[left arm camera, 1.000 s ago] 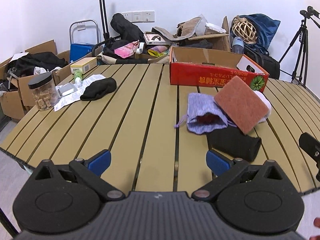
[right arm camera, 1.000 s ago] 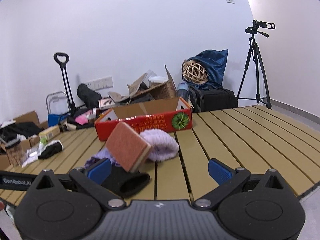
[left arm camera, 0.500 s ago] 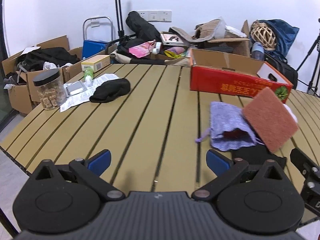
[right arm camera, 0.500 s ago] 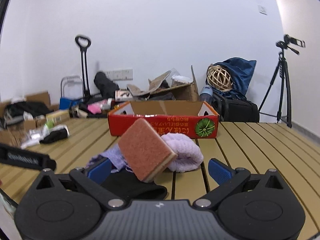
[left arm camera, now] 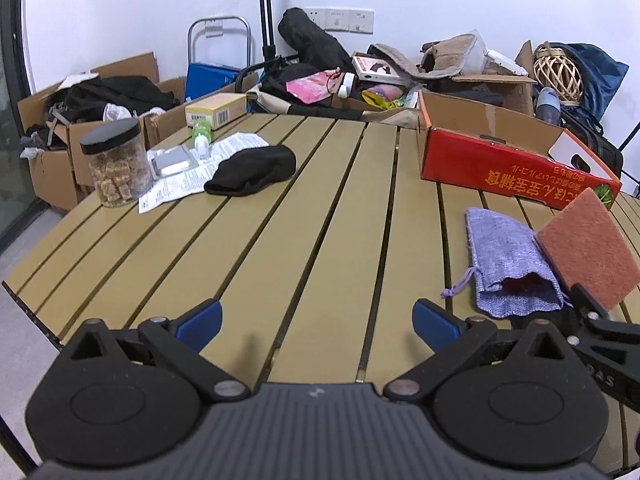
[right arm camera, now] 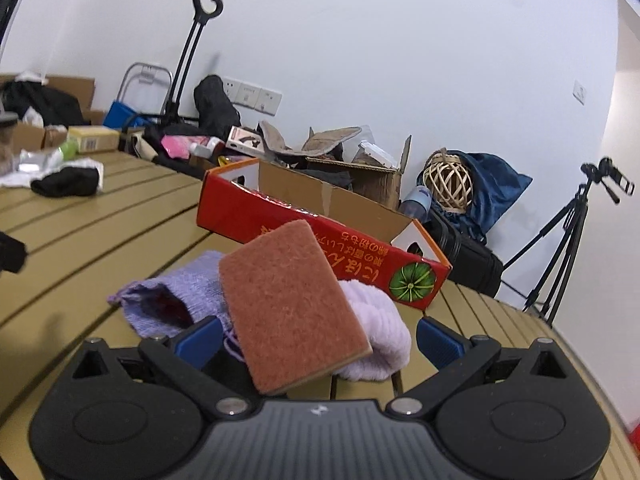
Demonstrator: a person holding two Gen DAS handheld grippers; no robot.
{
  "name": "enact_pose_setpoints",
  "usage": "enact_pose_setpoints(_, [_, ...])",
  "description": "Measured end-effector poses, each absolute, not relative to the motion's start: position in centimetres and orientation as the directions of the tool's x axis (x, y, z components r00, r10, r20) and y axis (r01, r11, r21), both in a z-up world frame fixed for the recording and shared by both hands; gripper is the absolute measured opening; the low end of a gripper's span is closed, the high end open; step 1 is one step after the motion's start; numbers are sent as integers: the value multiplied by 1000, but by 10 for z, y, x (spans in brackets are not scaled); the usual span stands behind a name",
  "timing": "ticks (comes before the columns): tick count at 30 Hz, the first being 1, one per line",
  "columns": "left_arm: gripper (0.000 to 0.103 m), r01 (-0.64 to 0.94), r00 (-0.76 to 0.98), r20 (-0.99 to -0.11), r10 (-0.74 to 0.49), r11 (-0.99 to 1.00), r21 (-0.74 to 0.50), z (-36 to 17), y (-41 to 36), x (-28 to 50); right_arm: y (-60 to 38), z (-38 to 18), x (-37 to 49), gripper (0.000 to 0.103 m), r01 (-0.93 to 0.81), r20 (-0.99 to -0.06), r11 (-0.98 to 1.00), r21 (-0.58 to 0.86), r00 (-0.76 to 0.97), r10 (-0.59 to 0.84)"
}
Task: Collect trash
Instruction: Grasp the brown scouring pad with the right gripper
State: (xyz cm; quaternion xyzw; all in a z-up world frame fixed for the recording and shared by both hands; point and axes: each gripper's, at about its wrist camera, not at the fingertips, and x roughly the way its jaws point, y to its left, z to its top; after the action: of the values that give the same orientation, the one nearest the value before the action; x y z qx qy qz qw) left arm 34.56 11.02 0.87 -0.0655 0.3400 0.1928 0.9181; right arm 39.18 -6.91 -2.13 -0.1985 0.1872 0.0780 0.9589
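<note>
The left gripper has its jaws apart over bare slatted table; the right gripper is spread too, flanking a coarse rust-brown scouring pad tilted on a fluffy lilac cloth. Only the left view shows the woven purple pouch's drawstring and a lidded jar; only the right shows a tripod beyond the red cardboard box.

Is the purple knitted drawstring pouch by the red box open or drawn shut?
Open. The purple knitted drawstring pouch lies flat with its mouth gaping, dark red interior visible, drawstring loose on the slatted table.
</note>
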Motion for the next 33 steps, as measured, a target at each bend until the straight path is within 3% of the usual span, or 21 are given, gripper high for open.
enact_pose_setpoints(7, [103, -404, 690, -659, 301, 915, -4, 8, 116, 346, -49, -33, 403, 101, -227, -380, 864, -449, 924, 45])
enact_pose_setpoints(9, [103, -402, 691, -659, 297, 916, -9, 9, 116, 345, -45, -35, 406, 92, -226, -376, 850, -476, 926, 35])
enact_pose_setpoints(11, [103, -397, 693, -661, 290, 918, -14, 9, 115, 345, -44, -34, 410, 75, -228, -386, 851, -473, 922, 33])
enact_pose_setpoints(33, [103, -339, 720, -658, 222, 939, -53, 15, 109, 338, -106, 2, 389, 75, -164, -363, 982, -91, 924, 120])
